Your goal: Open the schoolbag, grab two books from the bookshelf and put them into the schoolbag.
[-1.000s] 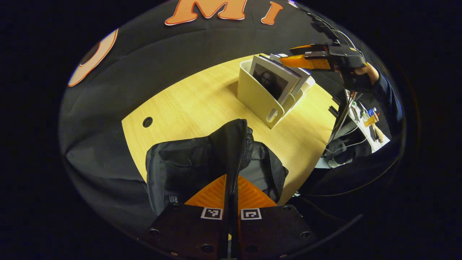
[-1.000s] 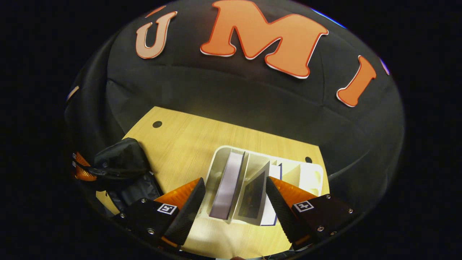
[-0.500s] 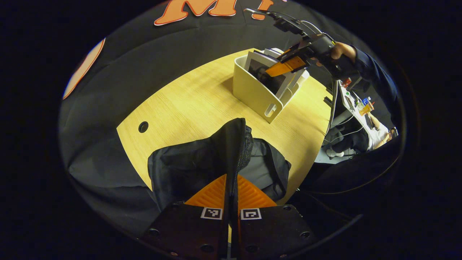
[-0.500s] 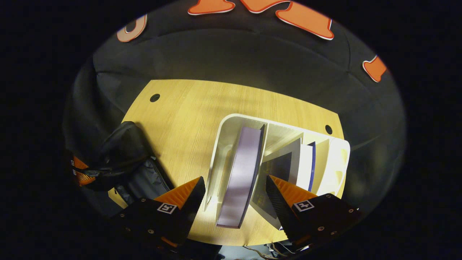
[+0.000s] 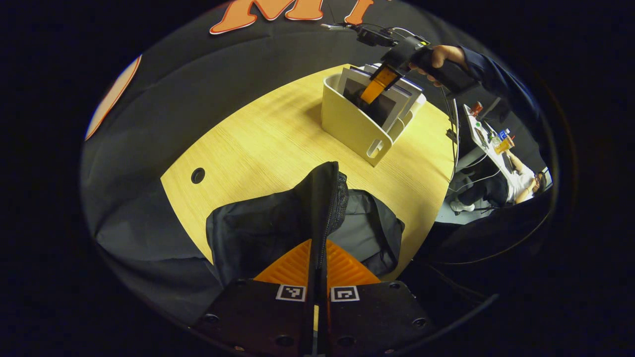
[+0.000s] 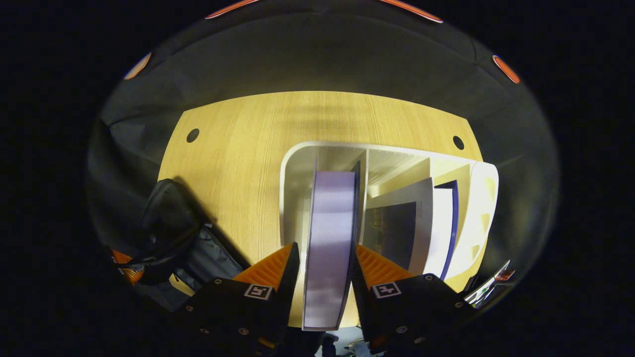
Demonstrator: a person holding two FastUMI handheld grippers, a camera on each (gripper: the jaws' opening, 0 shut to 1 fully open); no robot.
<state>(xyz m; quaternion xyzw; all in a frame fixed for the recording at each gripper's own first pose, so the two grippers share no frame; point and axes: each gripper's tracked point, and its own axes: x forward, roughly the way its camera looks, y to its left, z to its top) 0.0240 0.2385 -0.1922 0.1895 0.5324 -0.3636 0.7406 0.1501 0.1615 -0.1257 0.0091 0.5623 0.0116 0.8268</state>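
Fingers of right gripper (image 6: pixel 322 277) pinch a thick pale book (image 6: pixel 330 233); left gripper (image 5: pixel 317 258) clamps the schoolbag's (image 5: pixel 278 228) soft fabric.

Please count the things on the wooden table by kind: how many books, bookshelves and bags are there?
Books: 3 (thick pale lilac book, dark-covered book, blue-edged book)
White plastic bookshelf: 1
Black fabric schoolbag: 1
Total: 5

A pale wooden table with a rounded edge (image 5: pixel 268 144) carries two small round dark holes, one (image 6: pixel 192 135) near its far left corner, another (image 6: pixel 458 143) near its far right. Beyond the table's right edge sits a cluttered white desk (image 5: pixel 488 144).
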